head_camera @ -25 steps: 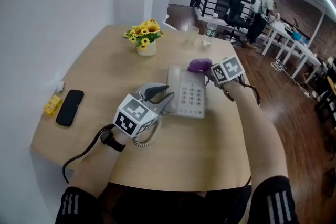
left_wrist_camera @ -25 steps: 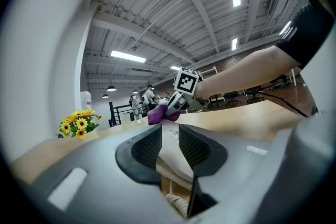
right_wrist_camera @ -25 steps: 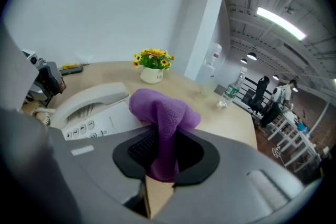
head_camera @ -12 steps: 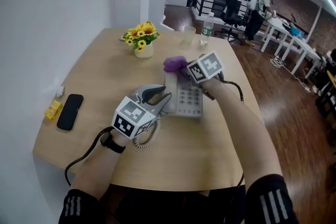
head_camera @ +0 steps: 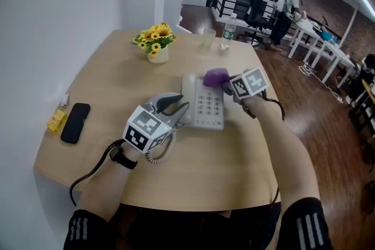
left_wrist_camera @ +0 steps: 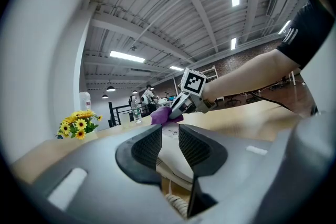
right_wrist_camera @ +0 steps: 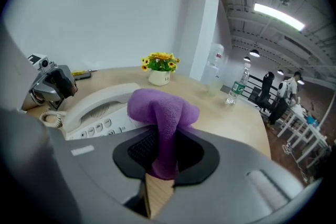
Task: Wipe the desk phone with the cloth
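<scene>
The white desk phone (head_camera: 205,106) lies mid-table, its handset (head_camera: 188,96) resting on the left side. My left gripper (head_camera: 179,109) sits at the phone's near left corner, its jaws shut on the near end of the handset (left_wrist_camera: 169,150), which shows white in the narrow gap. My right gripper (head_camera: 226,84) is shut on a bunched purple cloth (head_camera: 215,76) that rests at the phone's far right corner. In the right gripper view the cloth (right_wrist_camera: 160,113) bulges out of the jaws above the keypad (right_wrist_camera: 100,126). The left gripper view shows the cloth (left_wrist_camera: 164,116) beyond the phone.
A pot of yellow flowers (head_camera: 153,44), a clear cup (head_camera: 206,39) and a water bottle (head_camera: 225,37) stand at the table's far side. A black smartphone (head_camera: 76,122) and a small yellow item (head_camera: 57,119) lie at the left edge. The coiled cord (head_camera: 153,155) hangs under my left gripper.
My right gripper swept the cloth left across the phone's far end, then back right to its far right corner. The left gripper stayed where it was.
</scene>
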`<action>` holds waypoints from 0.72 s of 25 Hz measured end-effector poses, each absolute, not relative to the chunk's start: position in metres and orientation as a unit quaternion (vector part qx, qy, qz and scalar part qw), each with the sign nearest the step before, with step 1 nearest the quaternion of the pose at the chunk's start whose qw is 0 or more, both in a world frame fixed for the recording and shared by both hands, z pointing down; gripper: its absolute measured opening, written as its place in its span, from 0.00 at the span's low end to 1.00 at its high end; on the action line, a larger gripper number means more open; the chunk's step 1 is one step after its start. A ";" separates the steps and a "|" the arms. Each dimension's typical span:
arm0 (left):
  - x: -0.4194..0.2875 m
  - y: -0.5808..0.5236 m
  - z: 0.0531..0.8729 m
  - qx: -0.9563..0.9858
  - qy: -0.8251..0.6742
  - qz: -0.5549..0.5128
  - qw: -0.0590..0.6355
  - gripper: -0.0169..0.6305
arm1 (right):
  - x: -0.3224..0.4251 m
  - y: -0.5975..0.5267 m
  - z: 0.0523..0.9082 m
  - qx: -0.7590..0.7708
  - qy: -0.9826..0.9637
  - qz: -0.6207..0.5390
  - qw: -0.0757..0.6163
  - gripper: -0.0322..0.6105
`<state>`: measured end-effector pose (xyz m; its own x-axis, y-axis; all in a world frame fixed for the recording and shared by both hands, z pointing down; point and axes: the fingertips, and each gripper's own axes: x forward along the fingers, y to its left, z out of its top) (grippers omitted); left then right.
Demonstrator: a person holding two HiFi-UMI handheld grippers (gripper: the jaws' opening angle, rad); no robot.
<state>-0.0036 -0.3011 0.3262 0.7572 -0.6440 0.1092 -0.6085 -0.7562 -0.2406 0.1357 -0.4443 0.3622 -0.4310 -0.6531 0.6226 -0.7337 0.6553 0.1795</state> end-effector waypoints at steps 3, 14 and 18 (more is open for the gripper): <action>-0.003 -0.301 0.327 -0.933 0.336 -0.092 0.096 0.17 | 0.150 -0.447 0.358 0.427 -0.838 0.064 0.333 0.17; -0.001 -0.300 0.327 -0.932 0.334 -0.096 0.105 0.17 | 0.141 -0.440 0.372 0.391 -0.879 0.158 0.224 0.17; -0.003 -0.301 0.328 -0.931 0.336 -0.098 0.106 0.17 | 0.139 -0.412 0.381 0.367 -0.885 0.157 0.240 0.17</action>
